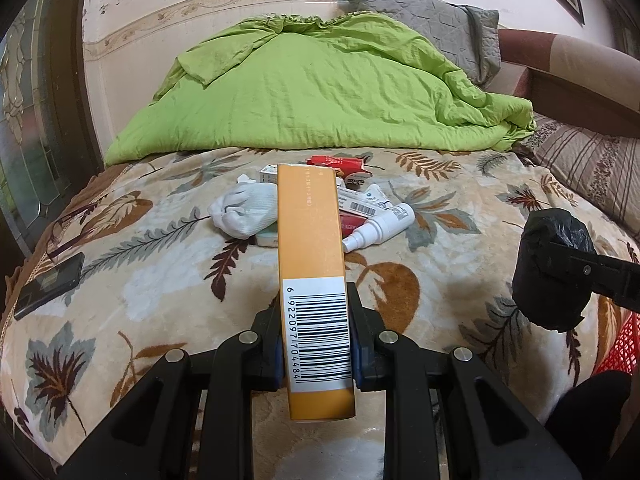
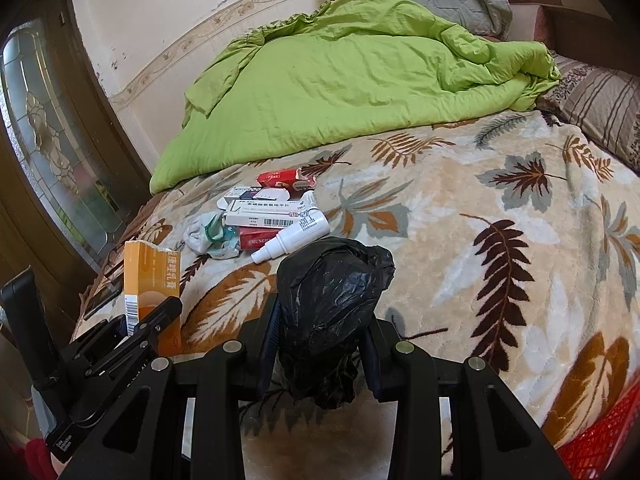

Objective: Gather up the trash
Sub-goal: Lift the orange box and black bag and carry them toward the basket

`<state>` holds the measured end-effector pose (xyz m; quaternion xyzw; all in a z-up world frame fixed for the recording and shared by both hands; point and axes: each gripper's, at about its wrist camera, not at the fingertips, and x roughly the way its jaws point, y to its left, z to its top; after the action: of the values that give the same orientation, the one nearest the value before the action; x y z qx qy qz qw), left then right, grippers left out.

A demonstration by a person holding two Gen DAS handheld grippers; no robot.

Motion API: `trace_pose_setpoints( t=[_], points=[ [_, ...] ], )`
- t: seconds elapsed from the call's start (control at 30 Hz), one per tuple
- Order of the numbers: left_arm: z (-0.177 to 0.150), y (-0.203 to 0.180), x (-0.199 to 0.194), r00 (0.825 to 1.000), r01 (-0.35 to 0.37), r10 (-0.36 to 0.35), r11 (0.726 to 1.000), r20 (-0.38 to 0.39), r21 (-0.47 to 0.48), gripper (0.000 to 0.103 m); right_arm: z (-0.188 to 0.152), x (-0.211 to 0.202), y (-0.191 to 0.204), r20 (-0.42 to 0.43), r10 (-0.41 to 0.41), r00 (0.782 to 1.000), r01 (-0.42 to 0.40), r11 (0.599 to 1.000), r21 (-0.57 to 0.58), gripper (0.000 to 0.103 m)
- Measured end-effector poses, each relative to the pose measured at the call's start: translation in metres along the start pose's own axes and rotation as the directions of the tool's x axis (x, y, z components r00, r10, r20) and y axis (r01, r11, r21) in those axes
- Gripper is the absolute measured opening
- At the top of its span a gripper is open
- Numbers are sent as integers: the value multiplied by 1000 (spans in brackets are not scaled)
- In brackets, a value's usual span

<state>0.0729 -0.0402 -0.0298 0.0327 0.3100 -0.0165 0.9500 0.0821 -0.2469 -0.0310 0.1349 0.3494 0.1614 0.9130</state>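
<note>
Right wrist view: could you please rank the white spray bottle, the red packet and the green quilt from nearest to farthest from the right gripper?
1. White spray bottle, just beyond the right gripper.
2. Red packet, at the pile's far end.
3. Green quilt, heaped across the bed's far side.

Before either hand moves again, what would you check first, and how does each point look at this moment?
1. Left gripper clamped on the orange box: ok.
2. Right gripper holding the black plastic bag: ok.
3. Bag mouth open to take the box: not ok, it looks bunched up.
4. Trash left on the floral blanket: not ok; the white spray bottle, cartons and a red packet remain.
5. Red basket free for trash: cannot tell.
</note>
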Motion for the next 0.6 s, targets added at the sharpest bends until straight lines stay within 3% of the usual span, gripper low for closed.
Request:
trace_pose_setpoints(
  t=[0.43, 0.6],
  points=[
    [-1, -10, -11, 999, 53, -53, 998, -3, 23, 23, -8, -26, -16, -17, -5, 1000, 6, 998, 57, 39],
    [0, -24, -20, 994, 111, -110, 993, -20, 48, 23, -7, -36, -24, -7, -20, 1000, 21, 997, 77, 39]
  ],
)
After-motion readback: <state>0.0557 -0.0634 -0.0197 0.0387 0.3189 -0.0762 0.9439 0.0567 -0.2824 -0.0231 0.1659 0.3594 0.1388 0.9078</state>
